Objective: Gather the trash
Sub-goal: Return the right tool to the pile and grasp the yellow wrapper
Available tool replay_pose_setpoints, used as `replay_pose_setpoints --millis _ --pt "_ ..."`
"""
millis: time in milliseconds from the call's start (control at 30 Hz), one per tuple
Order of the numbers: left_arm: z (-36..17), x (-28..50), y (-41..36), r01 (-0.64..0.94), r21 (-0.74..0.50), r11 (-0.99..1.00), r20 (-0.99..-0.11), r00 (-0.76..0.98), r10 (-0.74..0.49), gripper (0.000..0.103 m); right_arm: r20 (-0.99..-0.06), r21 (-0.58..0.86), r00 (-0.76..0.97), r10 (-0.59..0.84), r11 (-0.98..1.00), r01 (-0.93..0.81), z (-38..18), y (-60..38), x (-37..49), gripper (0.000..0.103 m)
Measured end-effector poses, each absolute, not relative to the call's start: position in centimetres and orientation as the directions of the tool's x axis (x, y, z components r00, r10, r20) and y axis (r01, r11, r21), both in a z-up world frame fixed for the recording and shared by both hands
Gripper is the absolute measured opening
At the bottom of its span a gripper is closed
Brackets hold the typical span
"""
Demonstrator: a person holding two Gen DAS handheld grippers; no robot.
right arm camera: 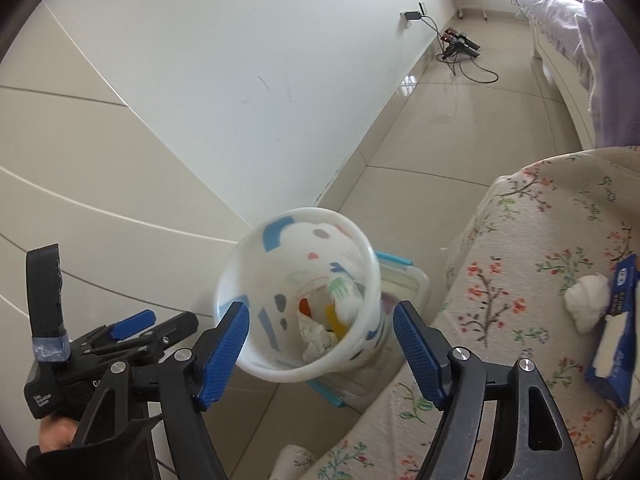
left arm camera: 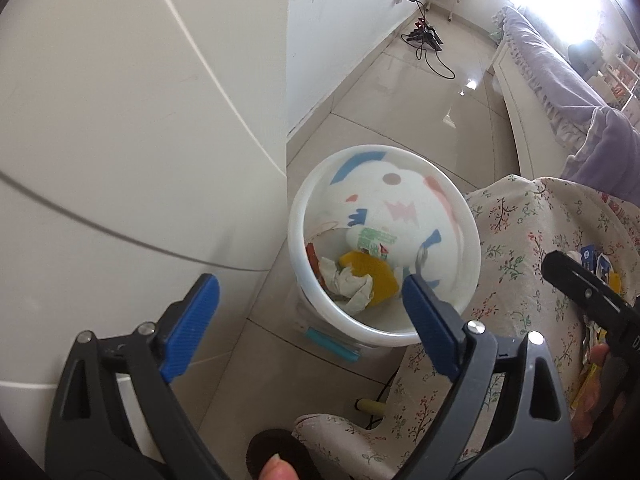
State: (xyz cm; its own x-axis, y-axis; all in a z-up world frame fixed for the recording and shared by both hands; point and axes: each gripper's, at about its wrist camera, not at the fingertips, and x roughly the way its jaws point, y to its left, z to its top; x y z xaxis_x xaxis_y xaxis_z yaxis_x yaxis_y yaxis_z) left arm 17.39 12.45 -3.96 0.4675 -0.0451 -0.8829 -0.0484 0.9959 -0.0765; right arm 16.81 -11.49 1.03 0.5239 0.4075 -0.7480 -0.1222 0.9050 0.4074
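Left wrist view: the left gripper point(left arm camera: 310, 308) is spread wide with nothing between its blue pads. It hangs over the white bin point(left arm camera: 384, 320), which stands on the tiled floor point(left arm camera: 420, 92) between a cabinet point(left arm camera: 140, 120) and a flowered cloth point(left arm camera: 516, 248). Inside the bin lie a crumpled tissue point(left arm camera: 352, 284) and a yellow scrap point(left arm camera: 376, 272).

Right wrist view: the right gripper point(right arm camera: 320, 330) is also spread and empty above the bin point(right arm camera: 280, 372). A white wad point(right arm camera: 588, 300) and a blue box point(right arm camera: 616, 328) rest on the cloth point(right arm camera: 520, 240).
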Motion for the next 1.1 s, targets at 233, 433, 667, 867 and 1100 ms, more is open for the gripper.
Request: replay_pose_setpoints --millis 233,433,667,867,1100 --pt "-3.5 17.1 11.9 -0.032 -0.085 0.996 -0.880 0.472 -0.060 0.097 -0.767 0.357 0.537 0.350 0.929 -0.095 2.5 -13.5 15.2 0.076" --pt "-3.3 16.9 10.4 -0.004 -0.096 0.995 -0.878 0.471 -0.083 0.098 -0.790 0.311 0.539 0.293 0.949 -0.059 3.3 -15.5 13.3 0.076" --pt "-2.6 16.4 7.5 0.052 -0.119 0.991 -0.875 0.467 -0.130 0.100 -0.800 0.298 0.547 0.246 0.954 0.008 4.2 -19.5 11.0 0.077" --pt "-2.1 16.0 5.2 0.097 -0.128 0.987 -0.869 0.469 -0.159 0.100 -0.810 0.270 0.556 0.186 0.960 0.071 4.6 -23.1 9.1 0.077" --pt "-2.0 15.8 2.9 0.132 -0.125 0.983 -0.870 0.462 -0.173 0.100 -0.819 0.264 0.555 0.145 0.954 0.141 4.8 -26.9 7.1 0.077"
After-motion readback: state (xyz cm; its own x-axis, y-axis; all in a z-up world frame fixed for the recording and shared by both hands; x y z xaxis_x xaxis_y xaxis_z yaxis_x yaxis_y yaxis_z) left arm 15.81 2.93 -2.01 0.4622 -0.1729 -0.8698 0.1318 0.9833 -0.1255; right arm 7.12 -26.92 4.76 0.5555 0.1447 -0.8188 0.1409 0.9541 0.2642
